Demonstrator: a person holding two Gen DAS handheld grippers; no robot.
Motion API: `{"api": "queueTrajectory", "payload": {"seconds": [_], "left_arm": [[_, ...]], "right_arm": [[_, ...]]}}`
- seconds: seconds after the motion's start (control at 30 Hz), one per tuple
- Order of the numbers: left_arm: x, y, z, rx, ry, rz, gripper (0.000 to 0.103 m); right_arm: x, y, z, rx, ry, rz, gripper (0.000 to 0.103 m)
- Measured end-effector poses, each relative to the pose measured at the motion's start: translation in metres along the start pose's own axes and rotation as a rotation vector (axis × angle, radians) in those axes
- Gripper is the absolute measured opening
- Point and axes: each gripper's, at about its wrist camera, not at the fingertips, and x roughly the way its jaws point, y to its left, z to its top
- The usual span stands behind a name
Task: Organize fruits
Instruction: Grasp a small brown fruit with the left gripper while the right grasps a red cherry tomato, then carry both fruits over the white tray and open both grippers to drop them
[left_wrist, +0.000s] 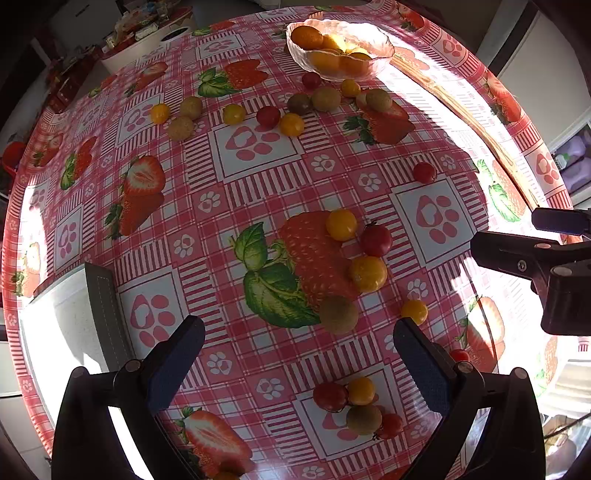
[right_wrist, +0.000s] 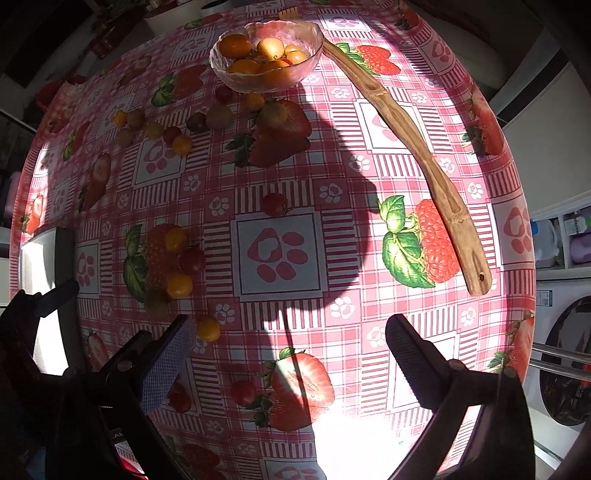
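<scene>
Across the middle of the left wrist view, small round fruits lie loose on the strawberry-print tablecloth (left_wrist: 258, 147): a yellow tomato (left_wrist: 341, 224), a red tomato (left_wrist: 376, 240), a second yellow one (left_wrist: 368, 274) and a dull green fruit (left_wrist: 338, 314) sit close together right of centre, and a tighter cluster of four (left_wrist: 354, 404) lies at the lower centre between the fingers. At the top of that frame stands the glass bowl (left_wrist: 384, 46), already holding orange and yellow fruit, with a further scatter of fruits (left_wrist: 291, 123) below and left of it. Both tools are empty: the left gripper (left_wrist: 299, 360) has its jaws spread wide, and the right gripper (right_wrist: 288, 356) is likewise wide apart over bare cloth at the lower centre of its own view. The main risk, I judge, is rolling: these fruits are smooth and round, the cloth looks glossy, and a finger landing on the packed cluster could nudge a neighbour away or toward the table edge. Squeezing too hard could split a thin skin. The wooden spatula (right_wrist: 417, 147) runs from the bowl's rim down the right of the right wrist view, so a careless sweep there might jog the bowl. Hard sunlight and deep shadow may hide the darker fruits.
</scene>
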Motion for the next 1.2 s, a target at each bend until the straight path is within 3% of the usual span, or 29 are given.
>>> {"api": "queueTrajectory", "payload": {"seconds": [0.1,0.13,0.2,0.4,0.47,0.5,0.67,0.73,0.83,0.87,1.0,1.2], "left_arm": [[0.005,-0.001,0.003,0.005,-0.019,-0.003,0.096],[0.008,-0.002,0.003,0.009,-0.016,-0.006,0.09],[0.013,-0.003,0.004,0.01,-0.004,-0.009,0.089],[0.018,-0.011,0.003,0.008,-0.009,-0.001,0.089],[0.024,-0.013,0.005,0.016,0.008,0.004,0.069],[0.027,-0.016,0.004,0.017,0.025,0.017,0.067],[0.028,-0.018,-0.003,-0.029,0.023,0.021,0.063],[0.026,-0.021,-0.005,-0.03,0.013,0.008,0.052],[0.023,-0.028,-0.008,-0.016,0.0,-0.01,0.026],[0.022,-0.027,-0.007,-0.021,0.002,-0.024,0.026],[0.017,-0.011,-0.009,-0.103,0.007,-0.125,0.026],[-0.005,0.018,-0.018,-0.185,-0.005,-0.149,0.026]], "right_arm": [[0.011,-0.003,0.012,0.004,-0.007,0.009,0.097],[0.015,-0.004,0.016,0.006,-0.007,0.014,0.093],[0.024,-0.005,0.023,0.011,0.005,0.029,0.08],[0.043,-0.002,0.042,0.009,-0.018,0.021,0.08],[0.049,0.0,0.047,0.003,-0.02,0.018,0.076],[0.051,0.001,0.049,0.003,-0.021,0.017,0.072],[0.056,0.011,0.057,-0.017,-0.043,-0.01,0.069],[0.057,0.017,0.059,-0.042,-0.054,-0.046,0.058],[0.056,0.021,0.061,-0.064,-0.071,-0.055,0.025],[0.056,0.021,0.062,-0.06,-0.069,-0.05,0.021],[0.05,0.016,0.054,-0.016,-0.053,0.001,0.021],[0.031,0.018,0.032,-0.017,-0.055,0.051,0.021]]}}
